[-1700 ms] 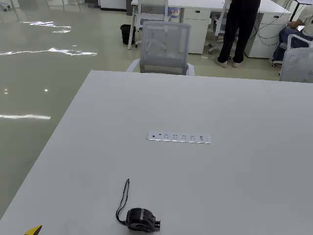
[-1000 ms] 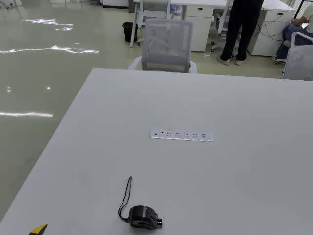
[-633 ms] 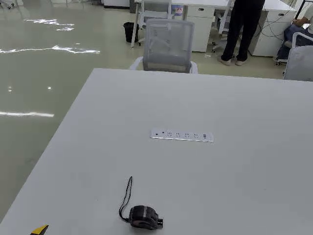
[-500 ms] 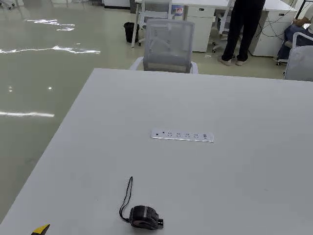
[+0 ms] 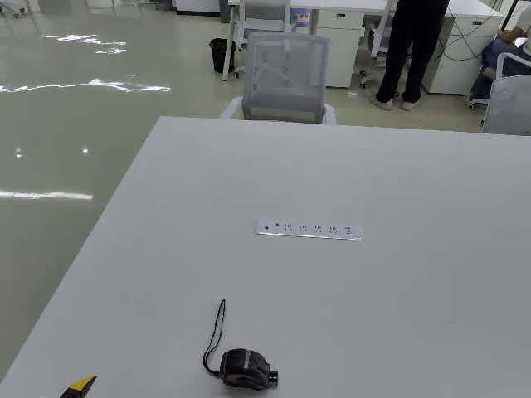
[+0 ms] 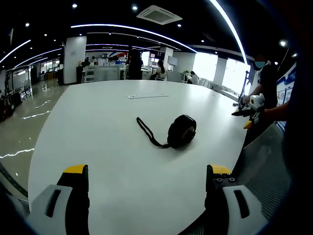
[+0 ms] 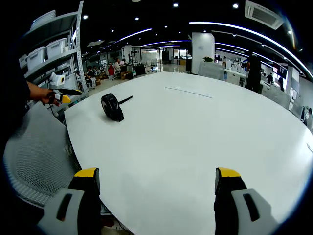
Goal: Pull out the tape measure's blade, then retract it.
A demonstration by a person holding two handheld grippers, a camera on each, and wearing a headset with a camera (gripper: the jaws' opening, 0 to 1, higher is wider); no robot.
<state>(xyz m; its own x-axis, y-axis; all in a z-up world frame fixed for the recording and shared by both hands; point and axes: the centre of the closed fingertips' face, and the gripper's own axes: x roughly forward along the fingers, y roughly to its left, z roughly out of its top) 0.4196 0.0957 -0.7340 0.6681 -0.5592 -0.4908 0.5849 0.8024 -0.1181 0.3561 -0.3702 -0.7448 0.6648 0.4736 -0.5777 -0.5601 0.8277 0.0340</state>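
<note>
Tape measure (image 5: 245, 369) lies near the front edge of the table (image 5: 332, 166), blade in, strap (image 5: 214, 336) trailing away. Left gripper (image 6: 145, 171) & right gripper (image 7: 160, 176) hover short of it, jaws apart (nothing held). Best approach, imo: one clamps the case firmly, the other nips the blade tip square.

White table (image 5: 398, 166), tape measure (image 5: 245, 369), socket strip (image 5: 309, 230)
</note>
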